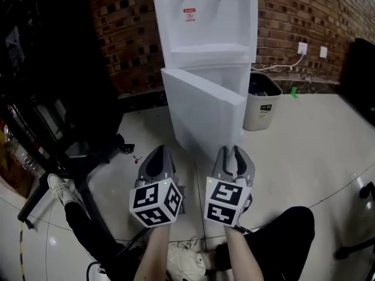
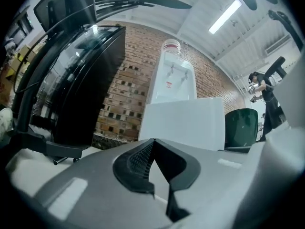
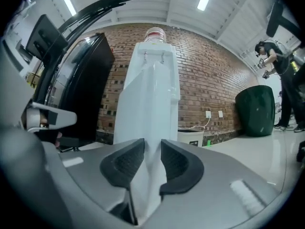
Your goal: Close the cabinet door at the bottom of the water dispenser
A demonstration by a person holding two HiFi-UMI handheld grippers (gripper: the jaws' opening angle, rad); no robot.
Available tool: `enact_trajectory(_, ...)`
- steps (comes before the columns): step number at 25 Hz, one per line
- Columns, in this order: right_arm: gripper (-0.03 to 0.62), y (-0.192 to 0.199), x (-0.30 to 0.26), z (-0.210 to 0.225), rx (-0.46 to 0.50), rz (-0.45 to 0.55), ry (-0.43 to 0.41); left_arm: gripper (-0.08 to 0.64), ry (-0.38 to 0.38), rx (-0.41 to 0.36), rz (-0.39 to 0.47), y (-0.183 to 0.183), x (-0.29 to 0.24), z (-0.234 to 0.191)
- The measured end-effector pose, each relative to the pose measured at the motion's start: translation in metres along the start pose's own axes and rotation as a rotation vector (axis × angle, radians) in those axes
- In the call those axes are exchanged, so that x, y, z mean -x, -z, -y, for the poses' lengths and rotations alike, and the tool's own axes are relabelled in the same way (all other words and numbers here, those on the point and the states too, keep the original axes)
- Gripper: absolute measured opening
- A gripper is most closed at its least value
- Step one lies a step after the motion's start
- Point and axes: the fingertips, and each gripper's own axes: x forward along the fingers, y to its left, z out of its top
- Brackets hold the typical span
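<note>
Cabinet door (image 1: 202, 107): hanging swung out from the water dispenser (image 1: 205, 16), not shut.
Left gripper (image 1: 159, 152): hovering before the dispenser, jaws clenched, empty.
Right gripper (image 1: 233, 151): jaws parted, the door's edge seemingly sitting between them.
Remaining: door is waiting to go flush against the dispenser.

wall (image 1: 293, 16): behind all
dispenser (image 1: 205, 16): on the floor (image 1: 304, 139), against the wall
door (image 1: 202, 113): at the dispenser's foot, swung out toward the grippers
bin (image 1: 262, 101): just right of the dispenser
socket (image 1: 302, 47): on the wall, above and right of the bin
chair (image 1: 88, 157): left of the dispenser
left gripper (image 1: 159, 150): before the door's face
right gripper (image 1: 232, 150): beside it, near the door's free edge
</note>
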Motion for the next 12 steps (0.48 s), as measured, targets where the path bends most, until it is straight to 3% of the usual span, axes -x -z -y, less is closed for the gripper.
enact_trajectory(4, 0.083, 0.000, -0.020, 0.024, -0.007, -0.004, 0.034, 0.015, 0.024, -0.038, -0.023, 0.010, -0.019, 0.015)
enact_trajectory(12, 0.097, 0.005, -0.081, 0.067, 0.015, 0.022, 0.126, 0.015, 0.007, -0.102, -0.004, 0.008, -0.070, 0.015)
